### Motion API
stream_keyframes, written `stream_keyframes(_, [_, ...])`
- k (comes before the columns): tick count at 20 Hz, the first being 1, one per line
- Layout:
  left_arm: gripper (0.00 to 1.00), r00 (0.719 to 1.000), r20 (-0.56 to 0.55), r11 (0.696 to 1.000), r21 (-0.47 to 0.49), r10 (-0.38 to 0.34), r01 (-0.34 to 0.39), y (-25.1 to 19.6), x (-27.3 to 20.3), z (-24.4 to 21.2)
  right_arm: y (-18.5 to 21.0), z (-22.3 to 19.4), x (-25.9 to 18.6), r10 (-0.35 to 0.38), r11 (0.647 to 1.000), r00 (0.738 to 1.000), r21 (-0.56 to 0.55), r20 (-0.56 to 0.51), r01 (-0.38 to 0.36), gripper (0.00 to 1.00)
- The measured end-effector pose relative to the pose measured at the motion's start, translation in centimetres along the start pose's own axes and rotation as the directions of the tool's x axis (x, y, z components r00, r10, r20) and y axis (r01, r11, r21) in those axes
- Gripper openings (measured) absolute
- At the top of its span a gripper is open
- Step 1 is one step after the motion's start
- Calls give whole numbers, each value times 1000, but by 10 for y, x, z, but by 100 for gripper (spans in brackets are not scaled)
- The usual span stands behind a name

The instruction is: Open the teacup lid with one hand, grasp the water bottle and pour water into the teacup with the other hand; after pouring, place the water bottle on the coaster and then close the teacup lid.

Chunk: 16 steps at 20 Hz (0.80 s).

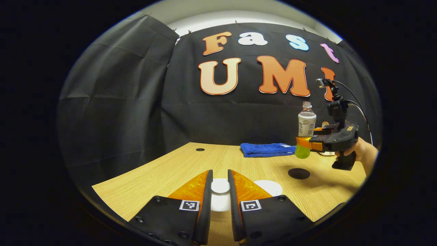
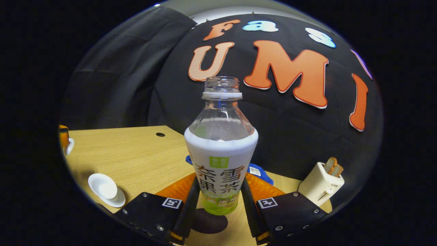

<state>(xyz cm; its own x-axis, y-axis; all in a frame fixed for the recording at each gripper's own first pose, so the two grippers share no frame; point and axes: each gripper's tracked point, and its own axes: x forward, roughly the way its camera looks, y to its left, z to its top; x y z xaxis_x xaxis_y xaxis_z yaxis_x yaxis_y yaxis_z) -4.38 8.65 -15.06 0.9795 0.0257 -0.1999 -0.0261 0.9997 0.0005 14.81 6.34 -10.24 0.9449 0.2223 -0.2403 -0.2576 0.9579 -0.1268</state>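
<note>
Right gripper (image 2: 218, 201) clamped on one uncapped water bottle (image 2: 220, 160), above one coaster (image 2: 208, 222); beside it, one toaster (image 2: 321, 186). Left gripper (image 1: 220, 191) pinching one teacup lid (image 1: 220, 185).

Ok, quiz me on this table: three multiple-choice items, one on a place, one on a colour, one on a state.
1. Where is the coaster?
A. hanging on the wall
B. on the table, under the lifted bottle
C. inside a cup

2. What colour is the towel?
A. red
B. blue
C. white

3. The bottle's mouth is:
A. capped
B. corked
C. open

Answers:
1 B: the dark disc lies on the wood below the bottle.
2 B: the folded cloth at the table's far edge is blue.
3 C: bare threads show at the neck, with no cap.
</note>
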Motion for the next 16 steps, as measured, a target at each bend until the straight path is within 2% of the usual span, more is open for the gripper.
stream_keyframes(2, [30,1000,-4,1000,1,4,-4,-1,0,-1,-2,-5,4,30,996,999,83,-34,-27,66])
stream_keyframes(6, [30,1000,-17,1000,-3,2,-2,-2,1,-3,7,-8,2,71,984,993,168,-92,-55,66])
stream_keyframes(8, [27,1000,-17,1000,1,1,-1,-3,1,-3,4,-9,10,74,982,992,181,-101,-55,66])
stream_keyframes(10, [30,1000,-25,1000,2,-10,10,-8,2,-4,7,-12,12,66,982,991,182,-115,-44,66])
stream_keyframes(14, [30,999,-32,1000,-3,-27,27,-22,8,-5,13,-18,12,95,968,986,242,-140,-59,66])
stream_keyframes(16, [30,999,-42,999,-1,-33,33,-25,5,-7,13,-25,14,95,971,984,232,-152,-58,66])
